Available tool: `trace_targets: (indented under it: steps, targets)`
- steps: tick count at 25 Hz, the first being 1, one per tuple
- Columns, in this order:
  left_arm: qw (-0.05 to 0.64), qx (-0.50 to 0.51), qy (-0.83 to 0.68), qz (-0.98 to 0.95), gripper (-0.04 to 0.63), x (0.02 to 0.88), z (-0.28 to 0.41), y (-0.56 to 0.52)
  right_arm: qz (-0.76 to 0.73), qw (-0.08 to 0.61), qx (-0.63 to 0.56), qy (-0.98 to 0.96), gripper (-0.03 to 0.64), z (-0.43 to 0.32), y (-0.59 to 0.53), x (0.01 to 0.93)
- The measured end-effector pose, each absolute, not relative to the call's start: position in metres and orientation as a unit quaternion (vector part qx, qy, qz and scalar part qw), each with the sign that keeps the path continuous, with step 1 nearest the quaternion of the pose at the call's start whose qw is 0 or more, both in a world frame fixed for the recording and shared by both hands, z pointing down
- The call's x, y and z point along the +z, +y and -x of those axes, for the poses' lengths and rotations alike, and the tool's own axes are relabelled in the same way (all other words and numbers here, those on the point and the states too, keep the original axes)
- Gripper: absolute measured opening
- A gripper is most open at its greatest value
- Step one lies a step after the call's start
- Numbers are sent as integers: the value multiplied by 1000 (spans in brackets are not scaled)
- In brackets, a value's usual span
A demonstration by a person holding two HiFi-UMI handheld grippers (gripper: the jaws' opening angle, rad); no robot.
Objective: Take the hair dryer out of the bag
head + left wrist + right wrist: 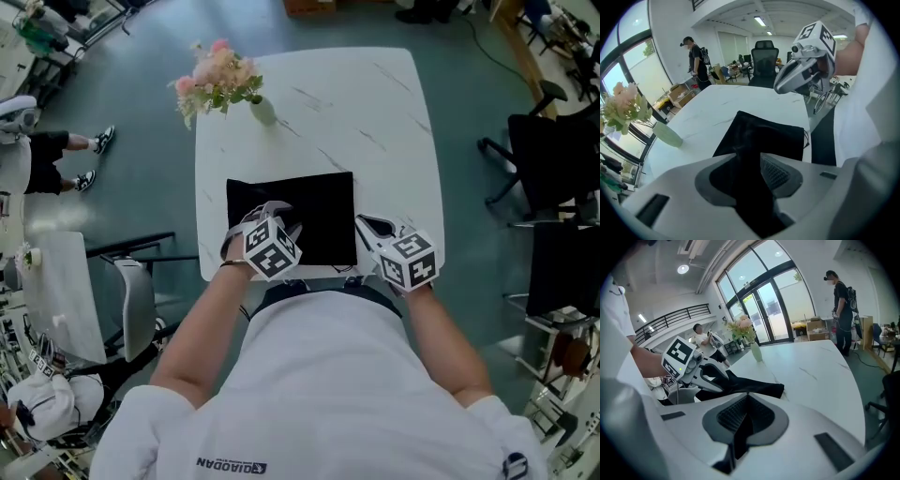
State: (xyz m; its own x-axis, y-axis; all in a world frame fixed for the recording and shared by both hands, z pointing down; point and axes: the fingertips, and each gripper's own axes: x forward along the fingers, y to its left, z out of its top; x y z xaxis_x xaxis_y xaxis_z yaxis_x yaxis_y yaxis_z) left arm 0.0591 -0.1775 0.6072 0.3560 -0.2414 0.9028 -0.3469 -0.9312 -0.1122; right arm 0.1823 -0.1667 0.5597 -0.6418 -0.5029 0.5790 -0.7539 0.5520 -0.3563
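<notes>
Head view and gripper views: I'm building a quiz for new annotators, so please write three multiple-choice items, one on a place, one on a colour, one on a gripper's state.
1. Where does the vase stand?
A. On the table, near its far left corner, beyond the bag
B. On top of the bag
C. On the floor

2. What colour is the bag?
A. Red
B. Black
C. White

3. How do the jaws of the right gripper stand?
A. Wide apart
B. Together
C. Closed round the vase

Answers:
1 A: the head view shows it at the corner away from the person.
2 B: it is black against the white table in every view.
3 B: the right gripper view shows the pads meeting.
</notes>
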Motion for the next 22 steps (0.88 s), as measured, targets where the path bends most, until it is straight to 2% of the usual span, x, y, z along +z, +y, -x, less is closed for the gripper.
trace_targets:
  steps: [16,22]
  targets:
    - [52,548,-167,-818,163,636,-50,-184,-422,213,310,-825,17,-199,-145,560]
    - [54,538,-170,-824,115,633,-48,-187,-422,217,307,-825,17,-192,-143,559]
